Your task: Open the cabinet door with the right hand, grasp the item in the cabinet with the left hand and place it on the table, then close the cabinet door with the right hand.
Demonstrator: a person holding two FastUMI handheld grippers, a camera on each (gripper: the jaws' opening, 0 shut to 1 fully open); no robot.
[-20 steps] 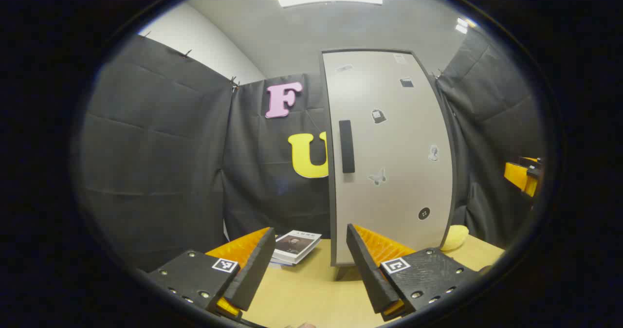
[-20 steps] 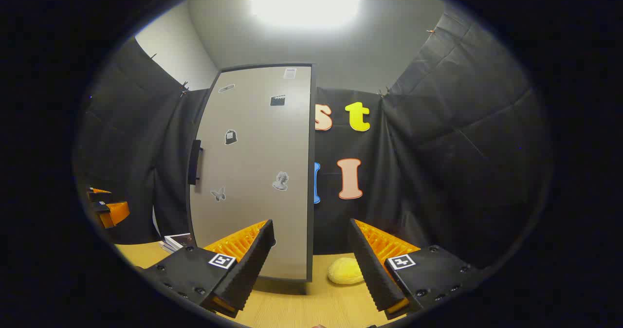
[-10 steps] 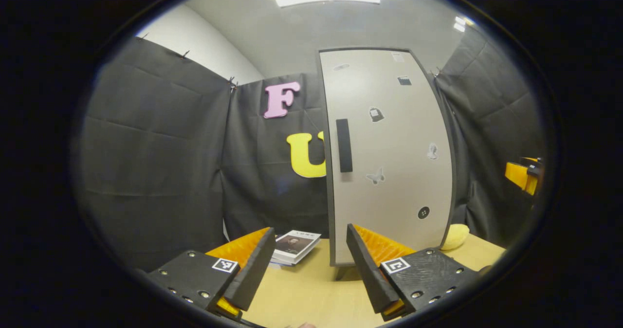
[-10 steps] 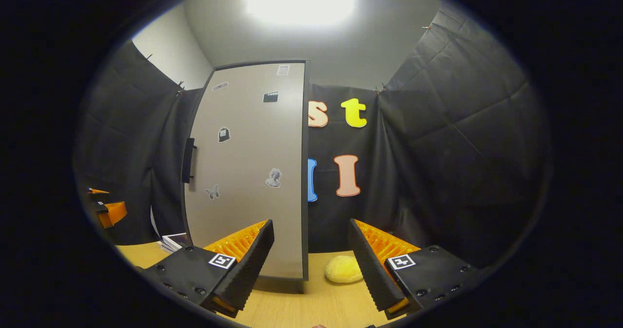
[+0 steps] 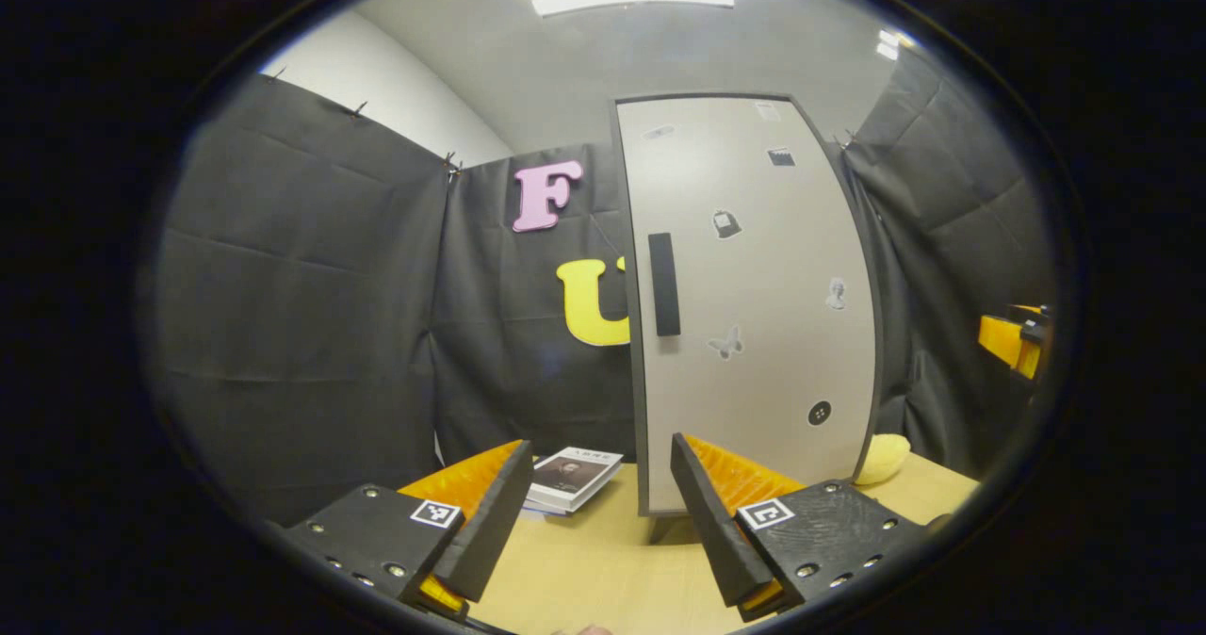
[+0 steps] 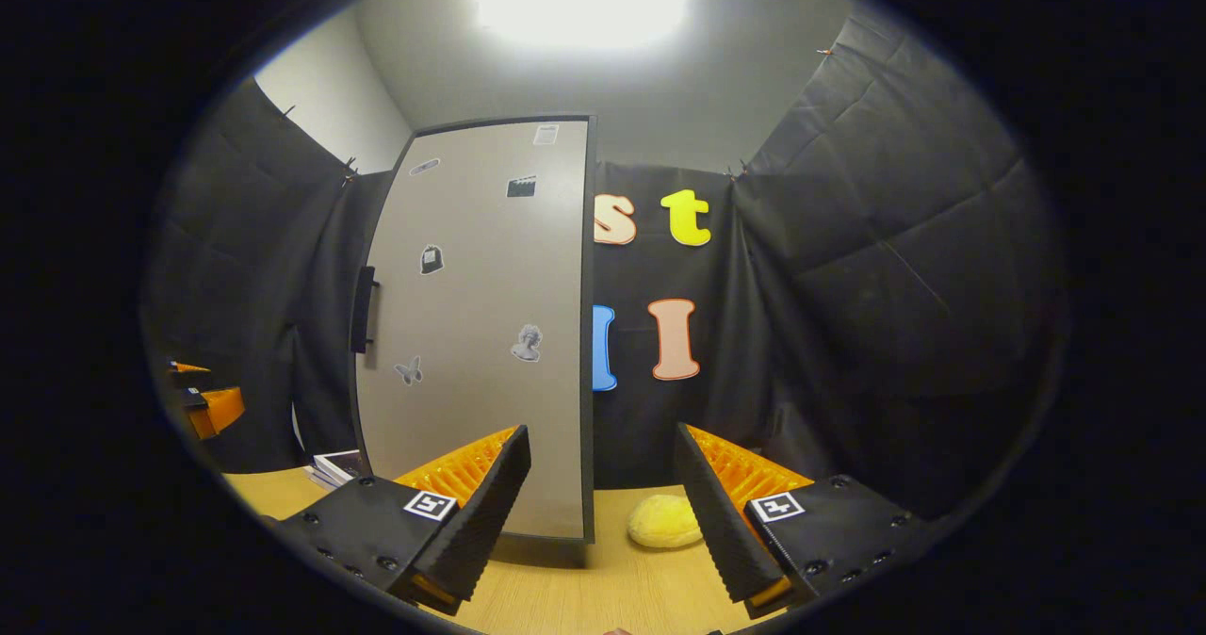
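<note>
With door (image 6: 476, 333) shut and the item presumably hidden behind it, bring right gripper (image 6: 603, 512), spread wide and empty, squarely onto handle (image 6: 363, 310) at door's left edge; keep left gripper (image 5: 598, 512), likewise agape, clear.

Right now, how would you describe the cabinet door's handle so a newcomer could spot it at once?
Start at the tall grey cabinet standing on the wooden table. On its closed door, near the edge facing the book, is the handle: a dark vertical bar at mid-height. The door's other marks are small flat stickers; the handle is long and raised.
</note>
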